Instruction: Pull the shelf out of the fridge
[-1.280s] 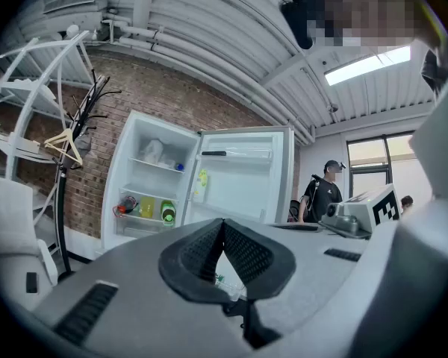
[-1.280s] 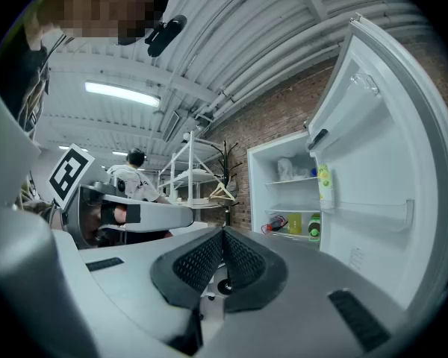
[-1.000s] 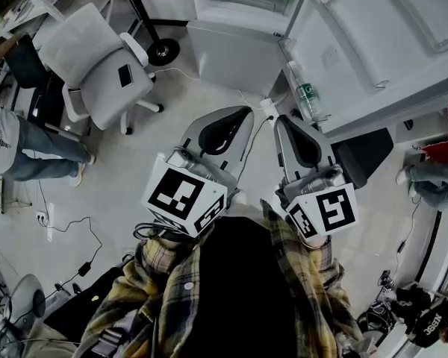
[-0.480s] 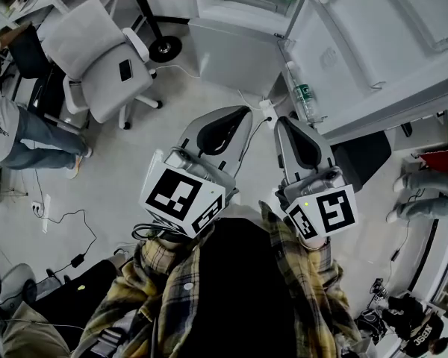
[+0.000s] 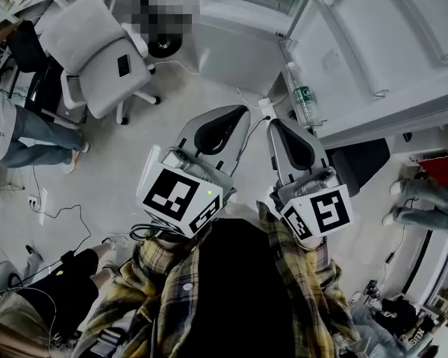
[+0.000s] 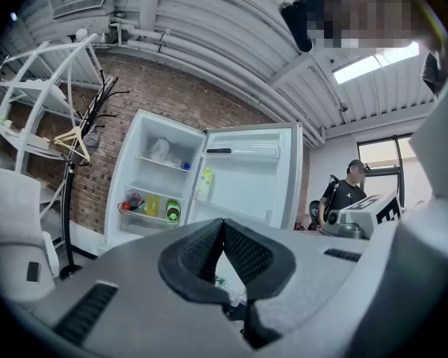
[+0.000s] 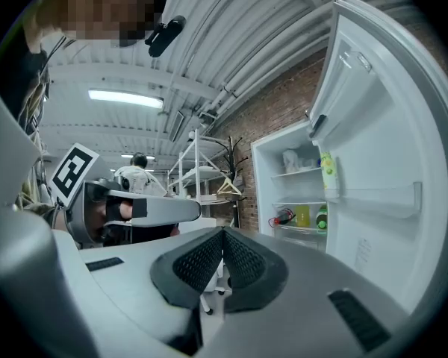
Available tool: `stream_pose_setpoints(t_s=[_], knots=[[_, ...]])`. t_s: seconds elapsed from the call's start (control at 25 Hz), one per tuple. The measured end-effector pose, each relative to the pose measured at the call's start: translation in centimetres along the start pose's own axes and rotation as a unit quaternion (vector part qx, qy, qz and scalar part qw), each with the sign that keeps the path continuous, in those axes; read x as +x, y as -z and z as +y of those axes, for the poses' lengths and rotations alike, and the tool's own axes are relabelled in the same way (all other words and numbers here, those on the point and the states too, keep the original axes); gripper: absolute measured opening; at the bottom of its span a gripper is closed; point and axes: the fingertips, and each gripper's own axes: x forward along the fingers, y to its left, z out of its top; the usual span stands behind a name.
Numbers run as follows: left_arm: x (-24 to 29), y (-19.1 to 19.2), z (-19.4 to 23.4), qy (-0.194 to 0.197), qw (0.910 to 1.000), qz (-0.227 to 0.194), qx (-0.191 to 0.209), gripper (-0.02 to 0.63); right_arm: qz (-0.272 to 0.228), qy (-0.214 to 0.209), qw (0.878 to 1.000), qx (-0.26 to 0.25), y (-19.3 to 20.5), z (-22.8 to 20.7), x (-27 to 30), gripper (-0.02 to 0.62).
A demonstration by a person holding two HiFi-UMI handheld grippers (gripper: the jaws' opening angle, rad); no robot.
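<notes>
Our left gripper (image 6: 223,226) has its two jaws clenched tip to tip with nothing between them. Our right gripper (image 7: 223,235) is clenched the same way, also empty. We hold the two side by side, close but apart, above the floor (image 5: 134,177). Each carries one marker cube, so two in all.

Neither gripper touches the fridge (image 6: 153,177). It stands well ahead of both pairs of jaws, with its one door (image 6: 250,177) swung wide open.

Inside the open compartment we count three shelves, all pushed in and all well apart from our jaws. The top shelf (image 6: 160,161) carries one white bag (image 6: 158,149). The middle shelf (image 6: 150,187) sits just under it.

The lowest shelf (image 6: 150,216) bears three things along its front edge: one red-and-black item (image 6: 129,202), one yellow carton (image 6: 152,203) and one green bottle (image 6: 172,209). One yellow-green bottle (image 6: 207,176) stands in the door's upper rack. One clear bottle (image 5: 305,99) sits at the door's lower edge.

On the floor to the fridge's left stands one office chair (image 5: 89,51).
</notes>
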Motion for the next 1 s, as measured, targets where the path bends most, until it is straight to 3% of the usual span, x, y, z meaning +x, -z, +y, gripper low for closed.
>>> stream_pose_setpoints(t_s=[0.4, 1.0], knots=[[2.5, -1.9, 7.1, -0.006, 1.0000, -0.001, 0.000, 0.005, 0.001, 0.005, 1.000, 0.007, -0.6, -1.7, 6.9, 0.017], [7.3, -5.1, 19.4, 0.036, 0.9993, 0.012, -0.002, 0.005, -0.006, 0.058, 0.998, 0.020, -2.2, -4.8, 19.6, 0.017]])
